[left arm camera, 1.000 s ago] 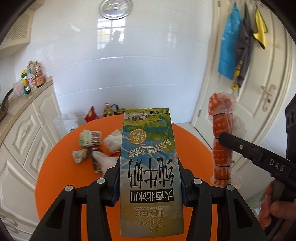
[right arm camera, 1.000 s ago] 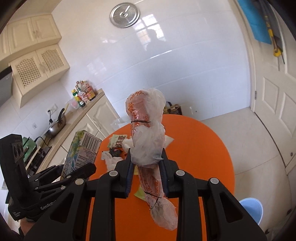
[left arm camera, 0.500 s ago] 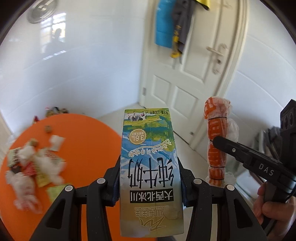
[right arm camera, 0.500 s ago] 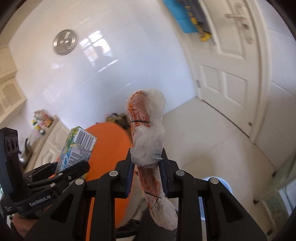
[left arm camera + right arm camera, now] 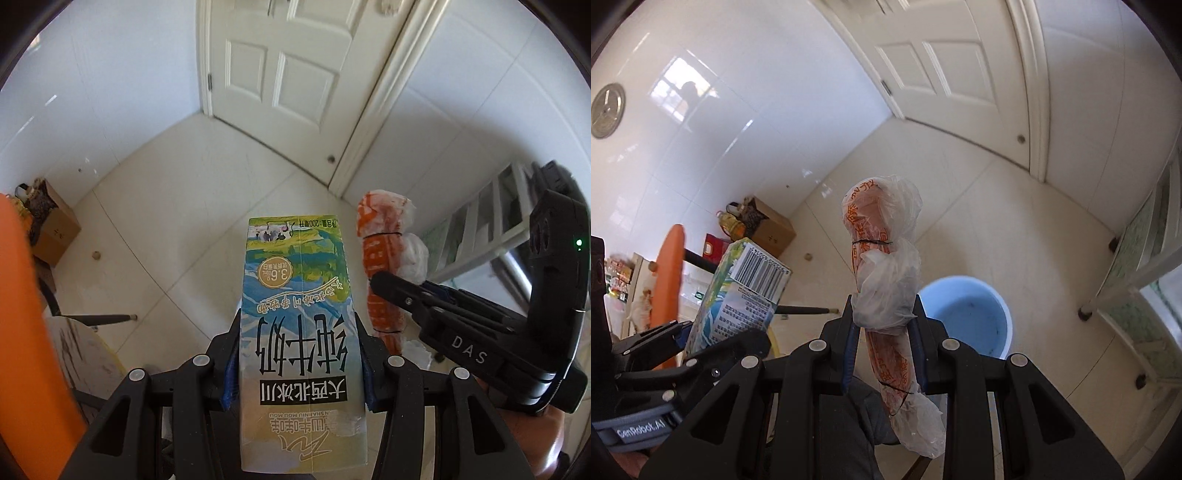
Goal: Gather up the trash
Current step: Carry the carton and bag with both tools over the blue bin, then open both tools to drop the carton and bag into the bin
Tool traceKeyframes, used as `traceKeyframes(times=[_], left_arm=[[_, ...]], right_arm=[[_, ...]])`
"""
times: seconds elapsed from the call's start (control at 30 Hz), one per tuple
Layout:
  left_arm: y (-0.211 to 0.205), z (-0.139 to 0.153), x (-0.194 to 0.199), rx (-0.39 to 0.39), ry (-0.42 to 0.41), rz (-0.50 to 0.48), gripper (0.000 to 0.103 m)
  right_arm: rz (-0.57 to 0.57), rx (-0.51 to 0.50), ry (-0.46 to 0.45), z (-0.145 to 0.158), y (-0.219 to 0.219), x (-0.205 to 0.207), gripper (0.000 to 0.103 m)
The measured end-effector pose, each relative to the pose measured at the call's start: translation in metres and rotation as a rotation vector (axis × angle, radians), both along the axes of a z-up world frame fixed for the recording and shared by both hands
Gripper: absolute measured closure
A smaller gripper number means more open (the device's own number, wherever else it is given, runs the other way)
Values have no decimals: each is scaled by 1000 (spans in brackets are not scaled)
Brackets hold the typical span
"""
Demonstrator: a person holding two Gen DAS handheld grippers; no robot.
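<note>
Your left claw [image 5: 299, 369] grips the milk carton [image 5: 301, 343] upright between its 2 fingers; your right claw [image 5: 884, 350] clamps the plastic-wrapped orange roll [image 5: 882, 280]. Both are held above the floor. The blue bucket [image 5: 971, 314], probably the bin, sits just beyond the roll. Centre each item over its rim before releasing, 1 claw at a time
</note>
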State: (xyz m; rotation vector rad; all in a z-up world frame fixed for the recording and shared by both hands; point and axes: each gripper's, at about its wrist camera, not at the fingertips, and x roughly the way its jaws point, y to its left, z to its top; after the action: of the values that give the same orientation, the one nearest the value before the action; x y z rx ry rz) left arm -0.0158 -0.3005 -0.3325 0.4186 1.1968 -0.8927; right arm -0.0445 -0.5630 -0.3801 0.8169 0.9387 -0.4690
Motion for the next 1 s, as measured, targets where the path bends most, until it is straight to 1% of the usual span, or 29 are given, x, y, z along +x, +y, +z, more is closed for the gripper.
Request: traceKeyframes(times=[0.03, 0.07, 0.1, 0.13, 0.17, 0.2, 0.23, 0.27, 0.3, 0.33, 0.37, 0.43, 0.47, 0.5, 0.53, 0.57, 0.63, 0.67, 0.7, 0.8, 0.83, 0.93, 0.97, 1.0], left_arm=[[-2, -9, -2, 23, 12, -5, 51], [-4, -16, -4, 41, 24, -13, 43], [-5, -21, -3, 56, 23, -12, 40], [-3, -26, -5, 77, 12, -7, 32], [-3, -29, -7, 91, 8, -12, 25], [-9, -34, 5, 103, 10, -20, 23], [-7, -36, 4, 109, 3, -22, 22], [-7, -37, 6, 114, -9, -22, 20], [-6, -38, 12, 121, -25, -20, 19], [-3, -37, 12, 122, -34, -16, 17], [-3, -38, 17, 122, -36, -14, 17], [-12, -39, 41, 122, -56, -4, 17], [-16, -40, 54, 119, -69, 0, 17], [-15, -37, 65, 116, -81, 3, 17], [-19, -29, 58, 111, -95, 7, 16], [-22, -23, 86, 107, -107, 11, 15], [-28, -3, 88, 90, -134, 24, 14], [-59, 25, 100, 84, -142, 30, 12], [-61, 43, 92, 71, -157, 35, 12], [-36, 69, 77, 33, -195, 50, 7], [-26, 78, 74, 18, -204, 61, 6], [6, 102, 65, -25, -232, 96, 5], [21, 112, 62, -43, -247, 114, 5], [27, 122, 59, -56, -256, 127, 5]], right_arm=[[-9, 22, 16, -11, -4, 0, 76], [-15, 43, 50, -24, -8, 2, 75], [-16, 52, 70, -33, -8, 1, 75], [-20, 63, 87, -42, -10, -1, 74], [-36, 91, 99, -53, -13, -3, 69], [-47, 111, 104, -59, -14, -5, 62], [-56, 130, 102, -65, -15, -9, 59], [-61, 138, 100, -68, -15, -11, 54], [-62, 144, 100, -69, -17, -11, 43], [-66, 144, 102, -70, -16, -11, 37], [-72, 136, 108, -69, -16, -11, 27], [-79, 124, 109, -64, -13, -11, 23], [-85, 118, 108, -61, -11, -11, 16], [-93, 105, 111, -59, -10, -12, 5], [-102, 80, 112, -53, -7, -13, 1], [-105, 67, 108, -49, -4, -11, 0], [-111, 49, 108, -40, 1, -11, 0], [-114, 35, 106, -33, 5, -10, 0], [-114, 23, 102, -28, 8, -10, 0], [-110, -13, 73, -5, 19, -9, 0], [-104, -35, 63, 7, 25, -7, 0], [-86, -88, 33, 38, 39, 0, 0], [-76, -110, 13, 53, 47, 3, 0], [-67, -130, -1, 64, 53, 7, 0]])
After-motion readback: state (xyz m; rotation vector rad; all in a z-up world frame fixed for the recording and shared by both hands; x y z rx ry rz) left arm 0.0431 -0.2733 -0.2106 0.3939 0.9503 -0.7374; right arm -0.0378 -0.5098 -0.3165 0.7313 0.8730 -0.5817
